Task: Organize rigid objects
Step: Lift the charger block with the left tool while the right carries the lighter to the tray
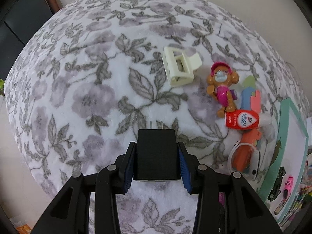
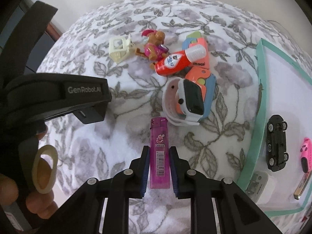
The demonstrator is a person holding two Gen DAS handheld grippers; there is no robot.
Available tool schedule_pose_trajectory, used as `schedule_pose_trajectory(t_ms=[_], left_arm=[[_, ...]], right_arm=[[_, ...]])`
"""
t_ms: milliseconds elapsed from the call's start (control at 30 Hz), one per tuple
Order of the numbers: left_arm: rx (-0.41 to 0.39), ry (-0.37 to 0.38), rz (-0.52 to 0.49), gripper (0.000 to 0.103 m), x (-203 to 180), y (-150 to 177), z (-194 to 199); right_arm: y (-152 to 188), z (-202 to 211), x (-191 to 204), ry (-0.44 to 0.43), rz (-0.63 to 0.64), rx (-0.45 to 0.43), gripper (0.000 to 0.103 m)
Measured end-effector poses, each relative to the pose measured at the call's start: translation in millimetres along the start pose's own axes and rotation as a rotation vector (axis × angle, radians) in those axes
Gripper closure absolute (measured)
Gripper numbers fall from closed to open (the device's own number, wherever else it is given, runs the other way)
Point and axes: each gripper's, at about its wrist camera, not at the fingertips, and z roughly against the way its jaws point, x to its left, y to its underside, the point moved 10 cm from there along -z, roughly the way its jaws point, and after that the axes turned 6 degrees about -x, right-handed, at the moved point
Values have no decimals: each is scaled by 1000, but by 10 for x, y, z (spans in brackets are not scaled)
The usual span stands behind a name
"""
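A floral plush blanket [image 1: 81,89] covers the surface. Both tools point steeply down over it. The left tool [image 1: 157,156] pinches a black plug adapter [image 1: 156,152], prongs forward. The right tool [image 2: 159,165] pinches a purple lighter [image 2: 159,152], just below a smartwatch [image 2: 192,99].

both grippers are matte black plastic. the left gripper [image 1: 156,161] has angular linkage arms with triangular cut-outs, round silver pivot pins at the joints, and ribbed blue pads [image 1: 184,172] lining the inner faces of its fingers. the right gripper [image 2: 159,168] is built the same, with darker blue ribbed pads [image 2: 145,170]. seen from the right wrist, the left gripper's body carries white "genrobot.ai" lettering, and a cream oval ring [image 2: 45,168] sits at its handle.
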Motion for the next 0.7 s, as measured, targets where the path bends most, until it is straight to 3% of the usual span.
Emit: schedule_pose_trajectory(t_ms=[333, 533, 700], left_arm=[[-92, 31, 35, 61, 28, -163, 374], [-198, 58, 17, 60, -113, -306, 699], [-234, 88, -35, 60, -419, -339, 886]], right_arm=[[-272, 409, -52, -35, -47, -124, 82], [-509, 634, -316, 38, -108, -238, 82], [-590, 815, -716, 126, -167, -299, 82]])
